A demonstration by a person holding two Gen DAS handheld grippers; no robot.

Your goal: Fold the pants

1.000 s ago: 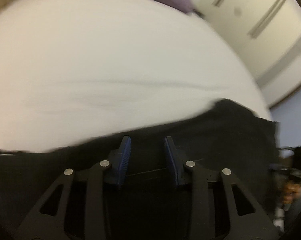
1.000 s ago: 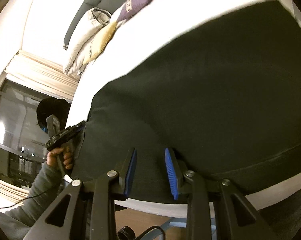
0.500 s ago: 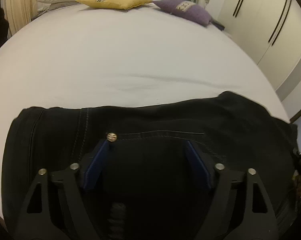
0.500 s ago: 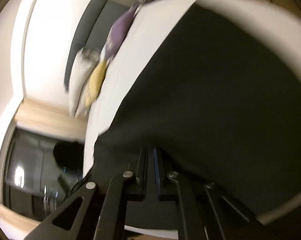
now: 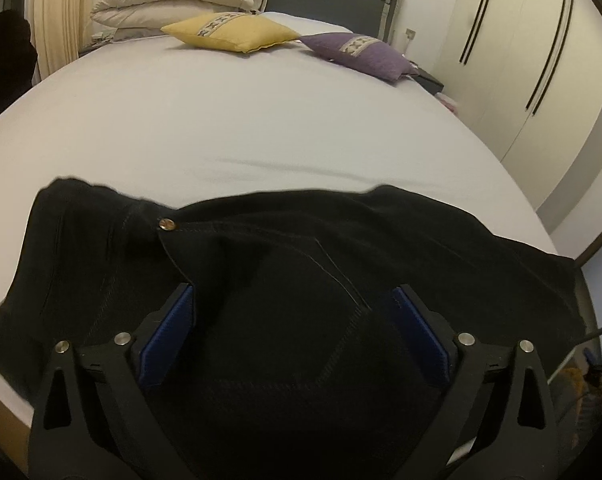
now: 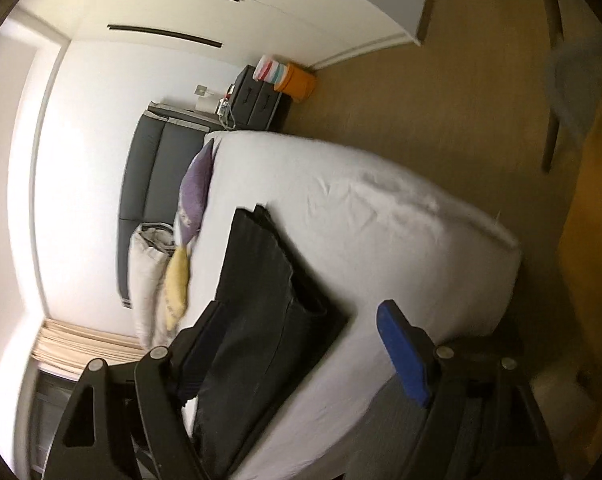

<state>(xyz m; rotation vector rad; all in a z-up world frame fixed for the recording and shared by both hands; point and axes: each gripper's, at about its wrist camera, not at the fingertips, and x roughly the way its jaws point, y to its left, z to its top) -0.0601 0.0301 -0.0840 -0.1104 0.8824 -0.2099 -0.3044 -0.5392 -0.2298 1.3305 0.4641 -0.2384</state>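
Here both the left gripper point(image 5: 293, 320) and the right gripper point(image 6: 297, 344) stand wide and hold nothing, so the folded pants point(image 5: 301, 264) near the bed point(image 5: 221, 120) edge could slide off.

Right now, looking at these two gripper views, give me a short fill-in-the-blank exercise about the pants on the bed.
1. The black pants lie on a bed covered by a ____ sheet.
2. Near the headboard, beside the yellow cushion, lies a ____ cushion.
3. The left gripper hangs over the pants with its jaws ____.
4. The right gripper holds ____ between its blue pads.

Missing words: white; purple; open; nothing
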